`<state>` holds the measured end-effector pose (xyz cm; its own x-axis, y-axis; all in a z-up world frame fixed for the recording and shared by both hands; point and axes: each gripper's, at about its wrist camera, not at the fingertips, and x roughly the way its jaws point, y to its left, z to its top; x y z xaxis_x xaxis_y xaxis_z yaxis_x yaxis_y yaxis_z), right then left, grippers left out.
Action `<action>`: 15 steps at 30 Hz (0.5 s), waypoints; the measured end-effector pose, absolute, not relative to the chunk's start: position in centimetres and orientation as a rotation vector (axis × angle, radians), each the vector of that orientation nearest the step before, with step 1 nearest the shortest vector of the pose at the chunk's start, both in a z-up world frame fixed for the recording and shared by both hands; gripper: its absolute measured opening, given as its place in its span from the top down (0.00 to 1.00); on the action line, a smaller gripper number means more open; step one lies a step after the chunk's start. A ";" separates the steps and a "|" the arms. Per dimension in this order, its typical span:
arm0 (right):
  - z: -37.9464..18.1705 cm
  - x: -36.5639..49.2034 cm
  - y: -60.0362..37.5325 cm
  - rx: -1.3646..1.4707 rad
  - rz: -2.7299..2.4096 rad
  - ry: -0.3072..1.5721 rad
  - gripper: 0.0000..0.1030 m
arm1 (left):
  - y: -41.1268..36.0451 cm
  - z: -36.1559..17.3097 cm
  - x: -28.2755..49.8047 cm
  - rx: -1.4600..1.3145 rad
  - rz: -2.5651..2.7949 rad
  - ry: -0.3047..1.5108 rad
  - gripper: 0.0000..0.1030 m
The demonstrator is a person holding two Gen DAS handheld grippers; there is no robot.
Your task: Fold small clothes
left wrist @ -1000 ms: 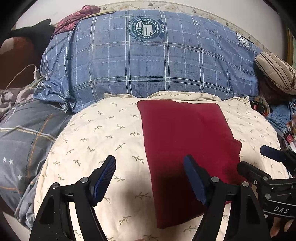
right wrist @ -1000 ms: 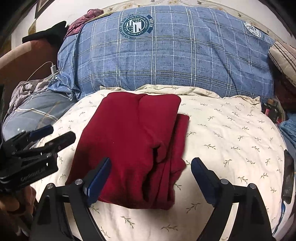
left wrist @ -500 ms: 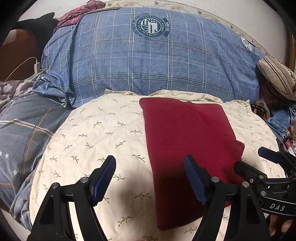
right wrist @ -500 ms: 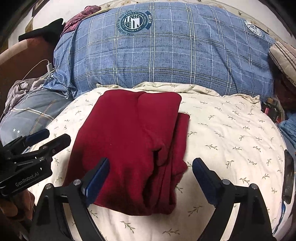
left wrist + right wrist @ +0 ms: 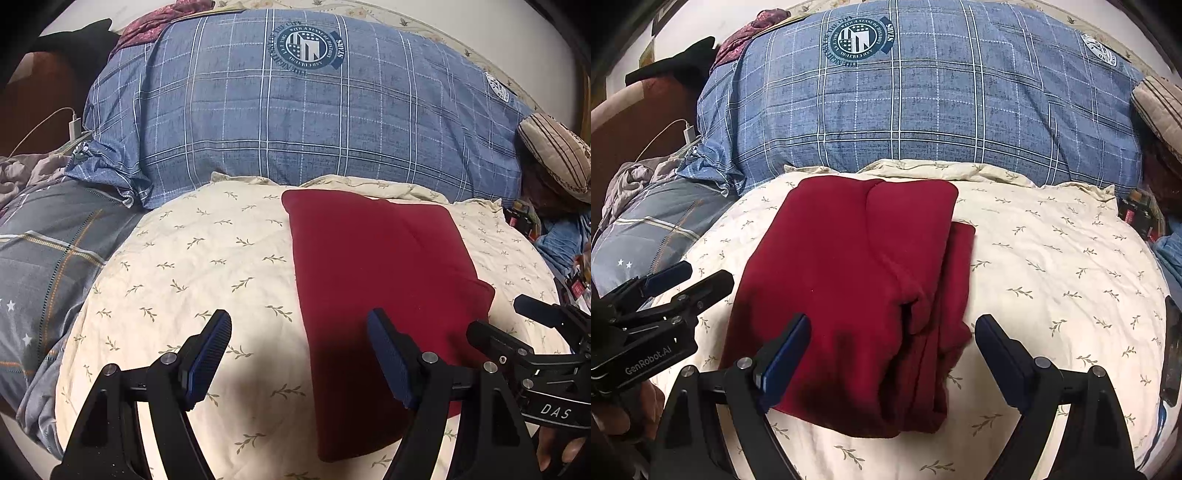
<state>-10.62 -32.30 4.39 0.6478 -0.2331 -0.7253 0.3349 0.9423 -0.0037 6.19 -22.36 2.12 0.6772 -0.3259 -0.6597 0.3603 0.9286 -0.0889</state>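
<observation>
A dark red garment [image 5: 373, 266] lies folded into a rough rectangle on a cream leaf-print pillow [image 5: 207, 266]. It also shows in the right wrist view [image 5: 857, 280], with layered folds along its right edge. My left gripper [image 5: 299, 332] is open and empty, above the garment's left edge near its front. My right gripper [image 5: 892, 338] is open and empty, above the garment's near right part. Each gripper shows at the edge of the other's view: the right gripper [image 5: 535, 332] and the left gripper [image 5: 672, 291].
A large blue plaid pillow [image 5: 303, 110] stands behind the cream pillow. A grey plaid blanket [image 5: 40, 258] lies to the left, with a white charger cable [image 5: 74, 122] behind it. A striped brown cushion [image 5: 557, 151] and clutter sit at the right.
Both grippers have drawn back and risen slightly from the garment, so the pillows sit a little lower in view. The garment has not moved. Both grippers stay open.
</observation>
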 end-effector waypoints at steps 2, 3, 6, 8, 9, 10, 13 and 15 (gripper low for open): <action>4.3 -10.5 -32.4 0.138 -0.323 0.808 0.11 | -22.4 2.1 6.2 0.052 -0.384 0.730 0.27; 4.2 -10.5 -32.4 0.138 -0.324 0.810 0.11 | -22.4 2.1 6.2 0.052 -0.383 0.730 0.27; 4.2 -10.5 -32.4 0.138 -0.324 0.813 0.11 | -22.4 2.0 6.2 0.048 -0.385 0.728 0.27; 4.2 -10.5 -32.3 0.136 -0.324 0.810 0.11 | -22.5 1.9 6.2 0.046 -0.386 0.732 0.27; 4.2 -10.5 -32.3 0.135 -0.325 0.809 0.11 | -22.5 1.9 6.2 0.047 -0.385 0.733 0.27; 4.2 -10.5 -32.3 0.136 -0.325 0.809 0.11 | -22.5 1.8 6.2 0.049 -0.383 0.732 0.27; 4.1 -10.4 -32.5 0.144 -0.322 0.812 0.11 | -22.5 1.8 6.3 0.051 -0.382 0.733 0.27; 4.0 -10.5 -32.5 0.150 -0.324 0.815 0.11 | -22.4 1.7 6.3 0.052 -0.381 0.733 0.27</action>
